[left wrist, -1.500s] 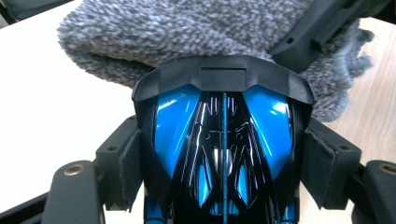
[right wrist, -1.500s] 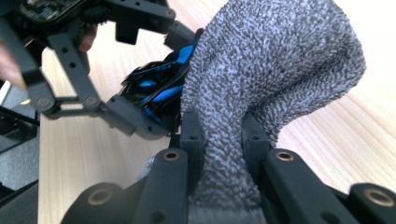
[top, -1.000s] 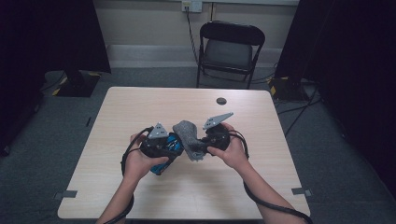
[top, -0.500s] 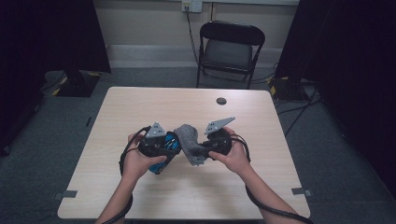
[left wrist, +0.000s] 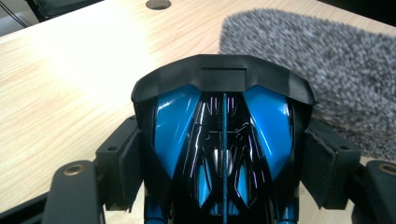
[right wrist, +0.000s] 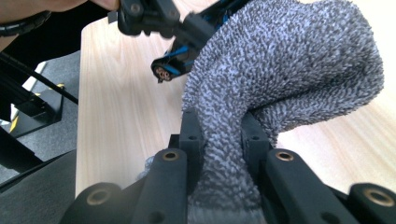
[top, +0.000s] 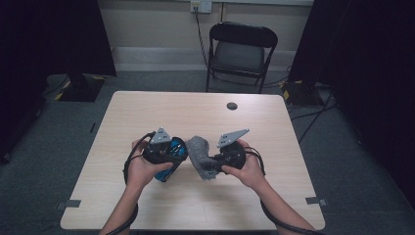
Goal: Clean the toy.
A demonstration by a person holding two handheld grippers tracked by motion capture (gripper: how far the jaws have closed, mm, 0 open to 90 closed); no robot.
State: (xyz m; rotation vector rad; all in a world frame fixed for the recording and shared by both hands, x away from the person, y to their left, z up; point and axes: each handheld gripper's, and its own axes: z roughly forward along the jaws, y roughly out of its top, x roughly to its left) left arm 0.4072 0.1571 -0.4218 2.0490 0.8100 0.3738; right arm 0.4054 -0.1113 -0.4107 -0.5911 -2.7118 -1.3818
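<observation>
The right gripper (right wrist: 223, 140) had its fingers (right wrist: 192, 135) clenched on a grey fuzzy sock (right wrist: 289, 70), pinching a fold of the fabric between the pads while the rest of the sock bulged out ahead of them and drooped toward the bench (right wrist: 121, 116). From above, the same sock (top: 201, 155) hung between the two tools, just in front of the right gripper (top: 221, 157) and close beside the left one.

The left gripper (left wrist: 223, 140) had its fingers (left wrist: 122, 161) closed against the sides of a glossy blue and black toy car (left wrist: 223, 135), gripping it with the car's dark end pointing away from the hand. The sock (left wrist: 322, 70) lay just beyond and to one side of that car, on the pale wood.

Farther out past both tools, a small round dark hole (top: 232, 105) sat near the far edge of the bench (top: 147, 112), and a black folding chair (top: 242, 51) stood behind it.
</observation>
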